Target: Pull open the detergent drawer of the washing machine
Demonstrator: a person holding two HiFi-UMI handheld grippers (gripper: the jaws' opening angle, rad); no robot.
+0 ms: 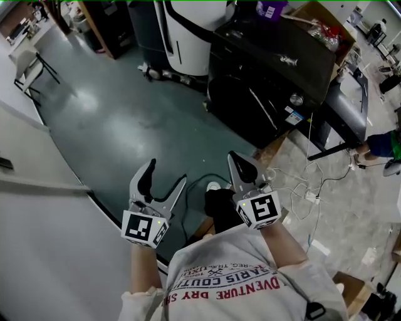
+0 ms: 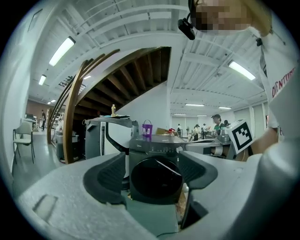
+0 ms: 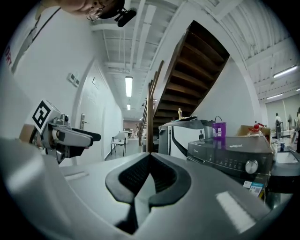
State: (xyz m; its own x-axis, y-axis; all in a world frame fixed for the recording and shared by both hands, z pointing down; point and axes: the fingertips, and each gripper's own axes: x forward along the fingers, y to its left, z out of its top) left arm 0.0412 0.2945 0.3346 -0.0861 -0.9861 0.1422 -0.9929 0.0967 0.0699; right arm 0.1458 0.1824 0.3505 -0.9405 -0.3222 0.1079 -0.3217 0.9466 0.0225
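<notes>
The black front-loading washing machine (image 1: 269, 81) stands at the upper right of the head view, some way off across the floor from both grippers. Its round door (image 2: 156, 174) shows between my left gripper's (image 2: 152, 173) wide-open jaws, with nothing between them. The control strip (image 2: 157, 150) runs above the door; I cannot make out the drawer front on it. In the head view the left gripper (image 1: 166, 172) is held low at centre-left and the right gripper (image 1: 237, 160) beside it. The right gripper (image 3: 149, 178) is shut and empty; the machine's knob (image 3: 251, 166) lies off to its right.
A white appliance (image 1: 188, 31) stands left of the machine. A purple bucket (image 1: 270, 7) and a cardboard box (image 1: 319, 25) sit on or behind its top. Cables (image 1: 307, 194) lie on the floor at right. A chair (image 1: 28, 69) is far left; a wooden staircase (image 2: 93, 89) rises behind.
</notes>
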